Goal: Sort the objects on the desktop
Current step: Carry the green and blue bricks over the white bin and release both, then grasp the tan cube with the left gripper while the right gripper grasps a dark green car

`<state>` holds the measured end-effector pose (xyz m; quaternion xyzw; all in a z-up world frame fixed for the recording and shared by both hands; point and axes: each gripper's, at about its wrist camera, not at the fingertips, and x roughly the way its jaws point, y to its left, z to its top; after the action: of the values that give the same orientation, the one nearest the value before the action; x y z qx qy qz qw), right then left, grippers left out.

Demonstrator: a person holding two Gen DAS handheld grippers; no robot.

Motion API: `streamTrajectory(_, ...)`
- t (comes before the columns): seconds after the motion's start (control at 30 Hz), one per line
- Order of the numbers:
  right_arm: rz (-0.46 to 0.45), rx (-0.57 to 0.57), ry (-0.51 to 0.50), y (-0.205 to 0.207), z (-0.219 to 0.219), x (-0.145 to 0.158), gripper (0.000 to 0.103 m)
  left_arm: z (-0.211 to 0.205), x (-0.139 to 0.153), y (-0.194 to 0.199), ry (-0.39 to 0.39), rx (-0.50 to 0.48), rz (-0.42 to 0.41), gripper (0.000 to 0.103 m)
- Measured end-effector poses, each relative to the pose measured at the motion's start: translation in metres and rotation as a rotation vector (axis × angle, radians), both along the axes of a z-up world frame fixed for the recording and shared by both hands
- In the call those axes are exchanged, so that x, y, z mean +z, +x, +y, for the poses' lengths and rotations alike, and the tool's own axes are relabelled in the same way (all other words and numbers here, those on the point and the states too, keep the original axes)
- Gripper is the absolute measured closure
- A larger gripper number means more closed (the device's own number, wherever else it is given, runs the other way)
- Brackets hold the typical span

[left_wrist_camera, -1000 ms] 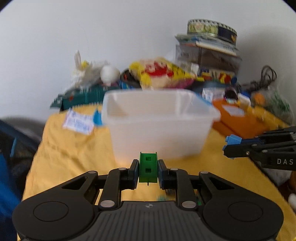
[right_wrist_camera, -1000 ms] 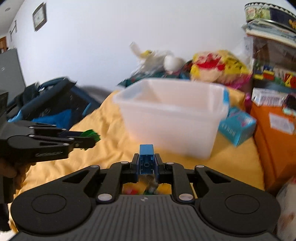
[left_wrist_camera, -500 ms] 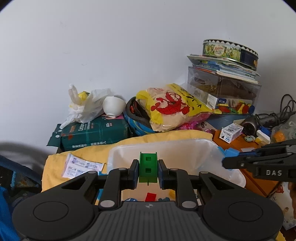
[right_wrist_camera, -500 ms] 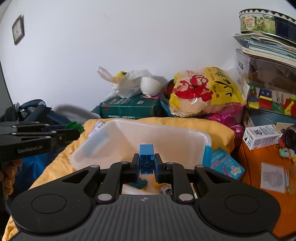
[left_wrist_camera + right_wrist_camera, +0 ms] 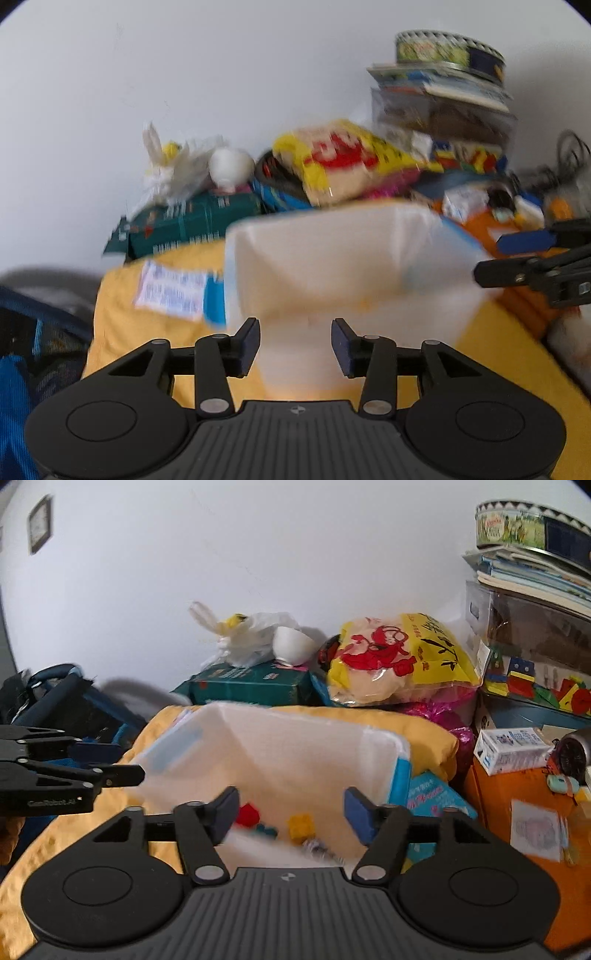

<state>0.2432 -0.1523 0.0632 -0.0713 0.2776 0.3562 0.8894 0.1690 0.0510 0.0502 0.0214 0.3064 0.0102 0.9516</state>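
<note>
Over the yellow cloth [image 5: 424, 734], both grippers face the white plastic bin [image 5: 295, 753]. Left gripper [image 5: 295, 341] has its jaws spread wide with nothing between them — bin wall right ahead at 12 o'clock. Right gripper [image 5: 290, 812] is likewise spread and empty, above the bin's near rim. Inside the bin lie a red block [image 5: 248, 814] at 11 o'clock and a yellow block [image 5: 301, 824] at 12 — view blurred.

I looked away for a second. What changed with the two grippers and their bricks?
Both let go: the left gripper, which held a green brick, and the right gripper, which held a blue one, are now open and empty. The translucent white plastic bin stayed on the yellow cloth.
</note>
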Motion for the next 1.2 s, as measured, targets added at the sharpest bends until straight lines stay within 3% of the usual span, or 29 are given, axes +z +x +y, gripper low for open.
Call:
streamTrajectory(0.27, 0.123, 0.123, -0.097, -0.103, -0.023, -0.073, 0.03, -0.005, -0.07, -0.069, -0.043, 0.024, 0.153, 0.055)
streamTrajectory(0.43, 0.116, 0.26, -0.185, -0.145, -0.011, -0.104, 0.029, -0.004, -0.095, -0.08, -0.047, 0.047, 0.201, 0.055)
streamTrajectory(0.73, 0.102, 0.305, -0.259, -0.141, 0.01, -0.13, 0.031, -0.005, -0.111, -0.061, -0.054, 0.05, 0.235, 0.056)
streamTrajectory(0.8, 0.115, 0.326, -0.26, -0.138, 0.013, -0.133, 0.035, -0.007, -0.113, -0.06, -0.057, 0.037, 0.231, 0.061)
streamTrajectory(0.83, 0.116, 0.332, -0.261, -0.138, 0.014, -0.133, 0.035, -0.007, -0.113, -0.06, -0.06, 0.029, 0.228, 0.07)
streamTrajectory(1.0, 0.121, 0.306, -0.229, -0.139, 0.007, -0.128, 0.035, -0.012, -0.11, -0.065, -0.039, -0.001, 0.205, 0.071)
streamTrajectory(1.2, 0.122, 0.204, -0.144, -0.136, -0.019, -0.105, 0.035, -0.002, -0.091, -0.072, -0.067, 0.041, 0.145, 0.071)
